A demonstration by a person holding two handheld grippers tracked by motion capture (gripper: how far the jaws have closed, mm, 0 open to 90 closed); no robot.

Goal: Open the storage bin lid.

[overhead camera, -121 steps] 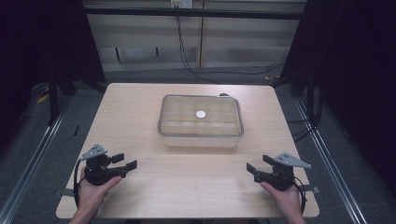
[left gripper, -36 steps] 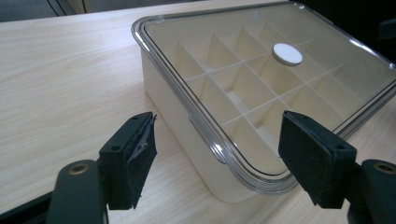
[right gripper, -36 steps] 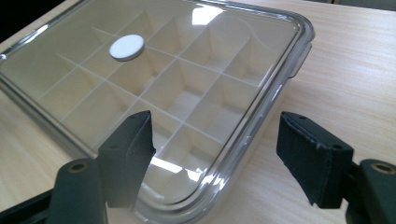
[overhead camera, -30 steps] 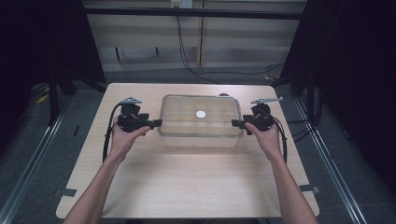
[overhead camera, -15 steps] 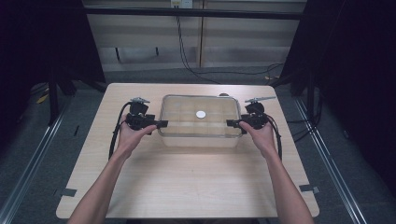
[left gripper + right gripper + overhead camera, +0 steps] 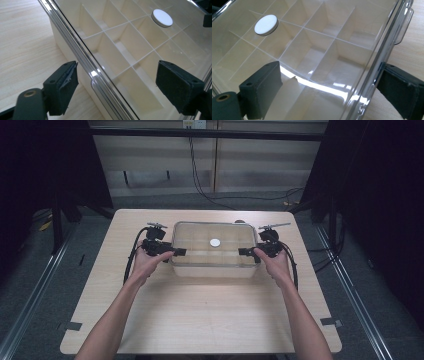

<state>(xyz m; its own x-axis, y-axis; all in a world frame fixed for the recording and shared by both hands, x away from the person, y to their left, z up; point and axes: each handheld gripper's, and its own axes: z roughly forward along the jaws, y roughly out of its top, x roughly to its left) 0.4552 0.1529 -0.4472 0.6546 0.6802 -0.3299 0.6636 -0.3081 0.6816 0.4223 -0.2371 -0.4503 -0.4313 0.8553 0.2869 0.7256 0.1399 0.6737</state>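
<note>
A clear lidded compartment box (image 6: 210,270) stands at the middle of the wooden table, with a white round disc (image 6: 215,242) on its lid. My left gripper (image 6: 178,252) is at the box's left end and my right gripper (image 6: 243,251) at its right end. Both have just been opening. In the left gripper view the left gripper (image 6: 120,83) stands open astride the lid's rim (image 6: 83,56), pads clear of it, the disc (image 6: 162,18) beyond. In the right gripper view the right gripper (image 6: 332,87) is open too, straddling the rim (image 6: 384,37), with the disc (image 6: 266,24) farther off.
Empty white dividers (image 6: 130,37) show through the lid. A clear latch tab (image 6: 405,23) sticks out from the box's side. Bare tabletop (image 6: 210,315) lies between the box and the near edge. Cables (image 6: 131,262) trail from both grippers.
Four seconds ago both grippers were near the table's front edge. Over the last second they moved inward onto the box's two ends, and their jaws widened.
</note>
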